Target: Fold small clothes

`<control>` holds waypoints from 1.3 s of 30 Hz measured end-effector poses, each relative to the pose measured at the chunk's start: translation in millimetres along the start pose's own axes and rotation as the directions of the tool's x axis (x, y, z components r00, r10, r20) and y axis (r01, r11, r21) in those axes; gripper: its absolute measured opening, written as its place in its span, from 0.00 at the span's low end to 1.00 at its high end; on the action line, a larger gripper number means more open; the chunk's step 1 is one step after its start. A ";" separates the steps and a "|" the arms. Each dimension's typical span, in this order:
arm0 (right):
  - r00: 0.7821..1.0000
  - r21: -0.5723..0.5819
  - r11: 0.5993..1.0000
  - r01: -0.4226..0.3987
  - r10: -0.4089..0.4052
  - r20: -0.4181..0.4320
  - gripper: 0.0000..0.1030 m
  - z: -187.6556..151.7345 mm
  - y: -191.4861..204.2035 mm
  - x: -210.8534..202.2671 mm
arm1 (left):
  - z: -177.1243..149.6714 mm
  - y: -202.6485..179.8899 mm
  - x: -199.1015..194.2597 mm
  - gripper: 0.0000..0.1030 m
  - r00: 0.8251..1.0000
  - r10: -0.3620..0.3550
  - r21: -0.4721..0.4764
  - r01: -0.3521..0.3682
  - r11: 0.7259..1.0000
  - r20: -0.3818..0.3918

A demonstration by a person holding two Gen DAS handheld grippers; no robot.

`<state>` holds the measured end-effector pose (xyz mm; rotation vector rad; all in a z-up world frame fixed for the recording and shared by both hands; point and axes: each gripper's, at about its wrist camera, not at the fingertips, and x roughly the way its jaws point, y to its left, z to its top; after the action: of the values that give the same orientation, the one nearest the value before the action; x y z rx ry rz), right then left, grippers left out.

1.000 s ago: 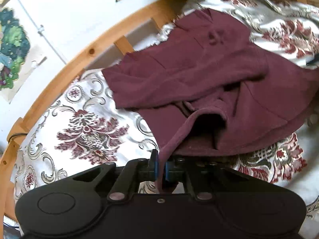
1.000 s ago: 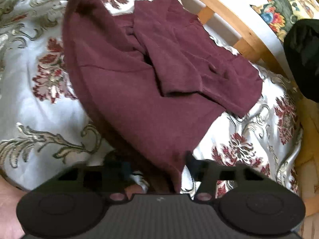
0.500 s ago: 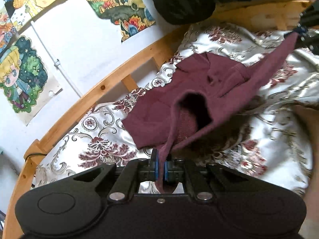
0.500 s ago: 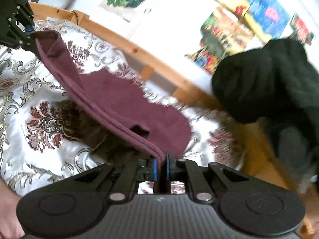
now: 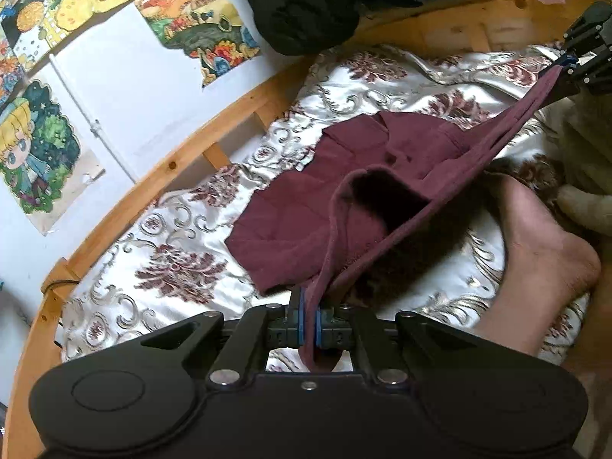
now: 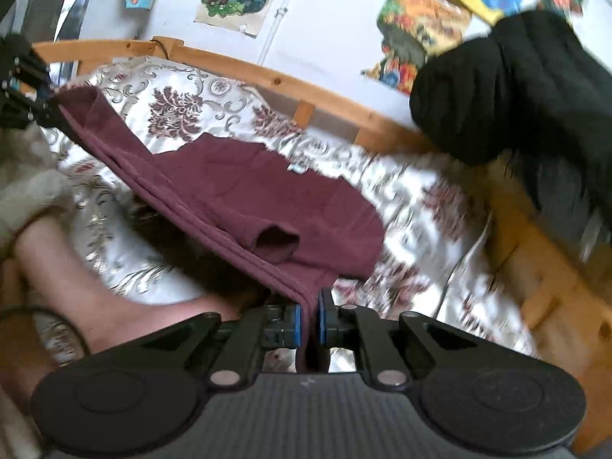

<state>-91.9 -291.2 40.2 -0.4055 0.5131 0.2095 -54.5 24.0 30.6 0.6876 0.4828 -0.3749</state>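
Note:
A small maroon garment (image 5: 306, 206) lies partly on the patterned bedspread, its near hem lifted and stretched taut between both grippers. My left gripper (image 5: 309, 323) is shut on one corner of the hem, the cloth pinched between its blue pads. My right gripper (image 6: 309, 323) is shut on the other corner of the garment (image 6: 244, 191). Each gripper shows in the other's view: the right gripper (image 5: 573, 63) at the far right, the left gripper (image 6: 34, 109) at the far left. A short sleeve (image 6: 277, 241) hangs open under the hem.
The white and maroon floral bedspread (image 5: 172, 267) covers a bed with a wooden rail (image 5: 126, 206) along a wall with posters. A black garment (image 5: 302, 4) drapes over the rail. A person's bare leg (image 5: 535, 252) rests on the bed beside the garment.
Both grippers have risen and drawn back, lifting the hem off the bed and pulling it taut. The right gripper's pads came together on the cloth. More of the wall has come into view.

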 end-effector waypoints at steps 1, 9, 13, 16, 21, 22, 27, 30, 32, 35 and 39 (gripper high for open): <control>1.000 0.018 1.000 -0.010 0.010 -0.007 0.09 -3.0 -2.3 -2.2 | -1.9 -2.1 -0.8 0.05 1.000 -0.006 0.005 0.006 1.000 -0.004; 0.996 0.048 0.998 -0.051 0.055 -0.075 0.09 -18.4 -6.1 -10.8 | -9.5 -11.7 -4.6 0.05 1.000 -0.022 0.052 0.023 0.998 -0.013; 0.992 0.049 0.996 -0.073 0.078 -0.099 0.13 -22.3 -3.0 -12.2 | -11.8 -10.2 -3.7 0.05 0.999 -0.038 0.052 0.039 0.998 -0.018; 0.991 0.030 0.996 -0.088 0.091 -0.102 0.28 -23.7 1.5 -12.0 | -12.5 -12.5 -1.9 0.05 0.998 -0.051 0.062 0.053 0.997 -0.025; 0.988 -0.010 0.992 -0.124 0.123 -0.090 0.53 -19.6 6.8 -17.2 | -12.4 -15.8 -0.7 0.05 0.998 -0.053 0.082 0.055 0.995 -0.032; 0.987 -0.014 0.991 -0.132 0.130 -0.091 0.53 -19.0 7.0 -18.9 | -12.7 -15.1 -0.9 0.05 0.998 -0.053 0.079 0.055 0.995 -0.033; 0.989 -0.021 0.990 -0.136 0.135 -0.060 0.53 -16.8 5.2 -28.0 | -12.2 -14.7 -0.5 0.05 0.998 -0.054 0.071 0.056 0.996 -0.036; 0.987 -0.055 0.988 -0.145 0.141 -0.077 0.51 -13.2 9.1 -22.0 | -12.0 -15.0 0.1 0.05 0.998 -0.056 0.074 0.059 0.996 -0.039; 0.983 -0.104 0.981 -0.163 0.152 -0.108 0.51 -9.8 15.3 -13.6 | -12.0 -15.1 0.4 0.05 0.998 -0.058 0.071 0.060 0.996 -0.041; 0.976 -0.200 0.964 -0.175 0.143 -0.165 0.50 -3.2 31.5 1.7 | -12.3 -14.6 1.0 0.05 0.997 -0.058 0.068 0.060 0.996 -0.041; 0.969 -0.271 0.946 -0.179 0.120 -0.217 0.12 0.6 49.2 23.6 | -13.0 -14.4 0.5 0.05 0.997 -0.060 0.072 0.063 0.995 -0.043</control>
<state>-85.9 -244.4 12.7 -0.6788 0.7144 0.3974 -64.8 22.4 14.3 0.7536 0.5322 -0.4385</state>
